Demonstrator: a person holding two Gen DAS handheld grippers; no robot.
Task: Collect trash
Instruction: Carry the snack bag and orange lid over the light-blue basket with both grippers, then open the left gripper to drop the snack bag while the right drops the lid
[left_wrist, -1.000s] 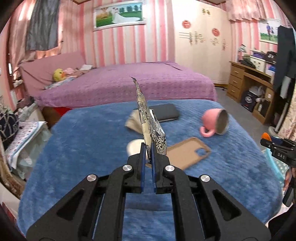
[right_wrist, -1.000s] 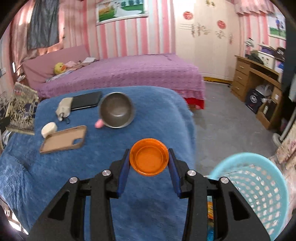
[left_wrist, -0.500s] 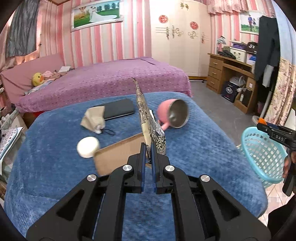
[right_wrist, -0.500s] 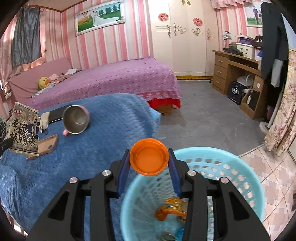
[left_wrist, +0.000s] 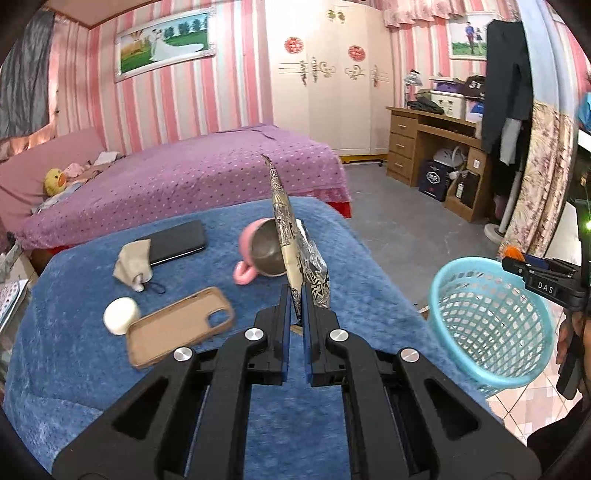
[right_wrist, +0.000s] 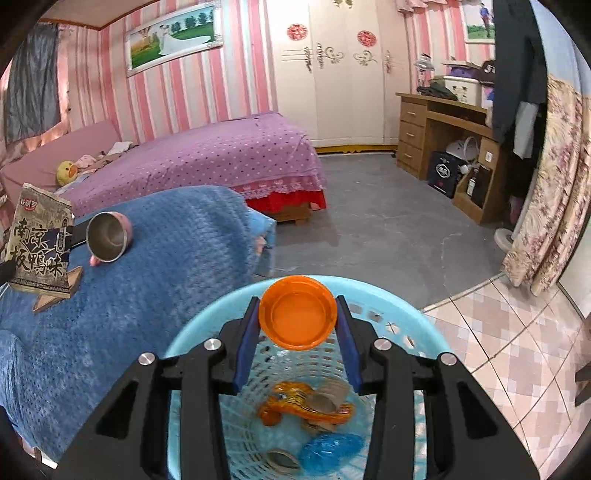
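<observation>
In the left wrist view, the left tool (left_wrist: 294, 306) sits at the lower centre of the frame, its two black arms meeting in blue-padded jaws clenched on the bottom edge of a snack wrapper (left_wrist: 295, 254). The wrapper stands upright and edge-on, rising to a point near the middle of the frame. Behind it lies a blue-blanketed surface (left_wrist: 74, 354). On the blanket, a pink mug (left_wrist: 258, 253) with a metal lining lies tipped on its side just behind the wrapper. To the left are a tan phone case (left_wrist: 181, 326), a white round object (left_wrist: 121, 320), a beige pouch (left_wrist: 133, 263) and a dark phone (left_wrist: 177, 242). At the right of the frame a light blue mesh basket (left_wrist: 491, 325) stands on the floor beside the blanket's edge, with the other tool reaching over its rim from the right.

In the right wrist view, the right tool (right_wrist: 297, 328) fills the lower centre, its jaws grasping an orange lid (right_wrist: 297, 312) by its sides. The lid hangs directly above the open mouth of the basket (right_wrist: 406, 310). Inside the basket lie an orange wrapper (right_wrist: 295, 404), a crumpled blue wrapper (right_wrist: 328, 450) and what may be some round metal pieces, though the blur makes them hard to identify. At the left edge of this frame the snack wrapper (right_wrist: 38, 242) shows its printed face above the blanket, with the mug (right_wrist: 109, 236) beside it. A purple bed (right_wrist: 207, 158) fills the middle distance in front of pink striped walls.
</observation>
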